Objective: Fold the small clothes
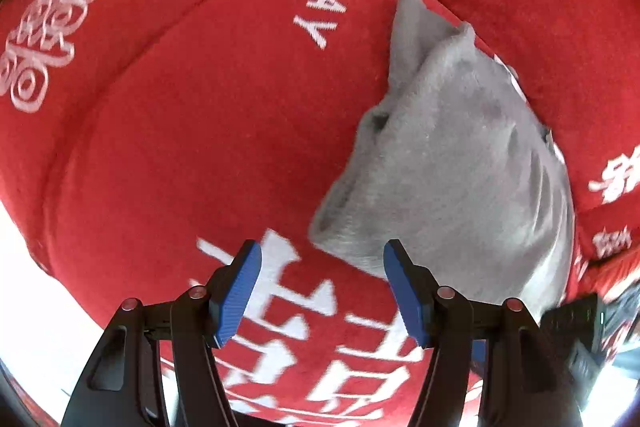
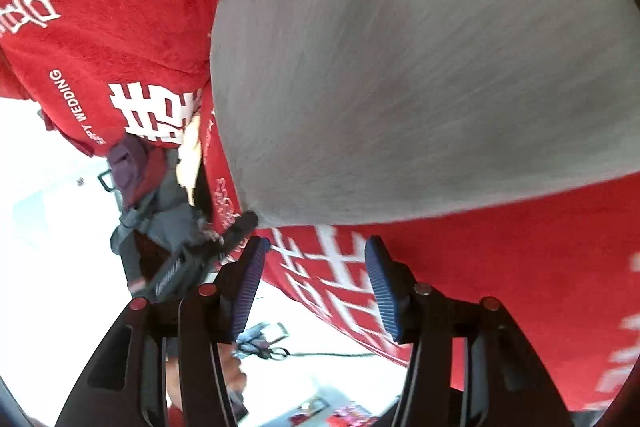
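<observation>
A small grey garment lies rumpled on a red cloth with white lettering. In the left wrist view my left gripper stands open just above the red cloth, its blue pads apart and empty, with the garment's near corner just beyond the right fingertip. In the right wrist view the same grey garment fills the upper right, blurred. My right gripper is open with nothing between its pads, close in front of the garment's lower edge over the red cloth.
The red cloth covers cushioned surfaces with seams between them. At the left of the right wrist view its edge drops off to a bright white floor. A person's grey and purple clothing and the other gripper's black body show there.
</observation>
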### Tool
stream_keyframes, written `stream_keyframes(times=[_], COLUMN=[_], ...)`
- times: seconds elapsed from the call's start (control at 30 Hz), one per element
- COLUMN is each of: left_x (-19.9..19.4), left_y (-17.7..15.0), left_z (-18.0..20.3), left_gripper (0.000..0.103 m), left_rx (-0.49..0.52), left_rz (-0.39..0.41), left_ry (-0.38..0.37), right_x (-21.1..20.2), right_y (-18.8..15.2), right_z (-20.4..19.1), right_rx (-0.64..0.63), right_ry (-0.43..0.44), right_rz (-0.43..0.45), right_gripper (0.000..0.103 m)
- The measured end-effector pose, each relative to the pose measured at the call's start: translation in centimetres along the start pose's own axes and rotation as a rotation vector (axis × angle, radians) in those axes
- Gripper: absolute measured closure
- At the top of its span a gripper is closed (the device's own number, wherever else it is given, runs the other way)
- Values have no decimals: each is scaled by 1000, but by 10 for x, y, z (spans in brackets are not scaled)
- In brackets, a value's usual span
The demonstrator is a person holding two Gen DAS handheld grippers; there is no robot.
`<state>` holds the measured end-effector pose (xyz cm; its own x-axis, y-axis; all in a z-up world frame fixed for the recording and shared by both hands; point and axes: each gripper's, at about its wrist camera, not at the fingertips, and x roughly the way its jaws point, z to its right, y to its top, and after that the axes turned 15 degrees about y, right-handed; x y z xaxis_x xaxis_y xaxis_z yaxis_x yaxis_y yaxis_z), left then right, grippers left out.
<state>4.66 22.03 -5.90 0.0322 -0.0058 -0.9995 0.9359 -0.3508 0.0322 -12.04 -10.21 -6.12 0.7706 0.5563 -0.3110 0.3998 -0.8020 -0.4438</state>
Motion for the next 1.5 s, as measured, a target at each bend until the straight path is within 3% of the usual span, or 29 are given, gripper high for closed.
stream_keyframes(times=[0.23, 0.3, 0.33, 0.5, 0.67, 1.0, 1.03, 1.07, 1.1, 1.13, 1.4, 1.5], left_x=[-5, -5, -6, -7, 1, 3, 4, 5, 6, 6, 8, 12], left_y=[3, 3, 2, -1, -1, -2, -1, 0, 0, 1, 4, 5], left_z=[-22, -28, -32, -37, -40, -37, -34, -30, -26, -22, 4, 9], left_gripper=[38, 38, 38, 38, 38, 38, 38, 38, 38, 38, 38, 38], left_rx=[48, 47, 52, 85, 90, 133, 134, 137, 140, 146, 163, 138], left_rz=[10, 6, 7, 21, 4, 10, 7, 5, 4, 6, 1, -34], left_ry=[-30, -27, -14, 44, 71, 93, 89, 84, 80, 74, -5, -29], right_x=[59, 67, 70, 70, 83, 82, 78, 75, 71, 66, 35, 20], right_y=[-2, 0, 1, -3, -15, -34, -33, -32, -31, -30, -22, -20], right_z=[-3, -9, -14, -31, -13, -23, -25, -26, -27, -29, -30, -27], right_rx=[68, 65, 51, -29, -1, -73, -80, -84, -85, -83, -67, -39], right_ry=[86, 75, 60, -11, -103, -233, -244, -254, -265, -254, -255, -238], right_rz=[59, 77, 79, 76, 24, -85, -85, -84, -79, -70, 0, 42], right_gripper=[48, 70, 91, 94, 98, 92, 85, 69, 59, 55, 51, 51])
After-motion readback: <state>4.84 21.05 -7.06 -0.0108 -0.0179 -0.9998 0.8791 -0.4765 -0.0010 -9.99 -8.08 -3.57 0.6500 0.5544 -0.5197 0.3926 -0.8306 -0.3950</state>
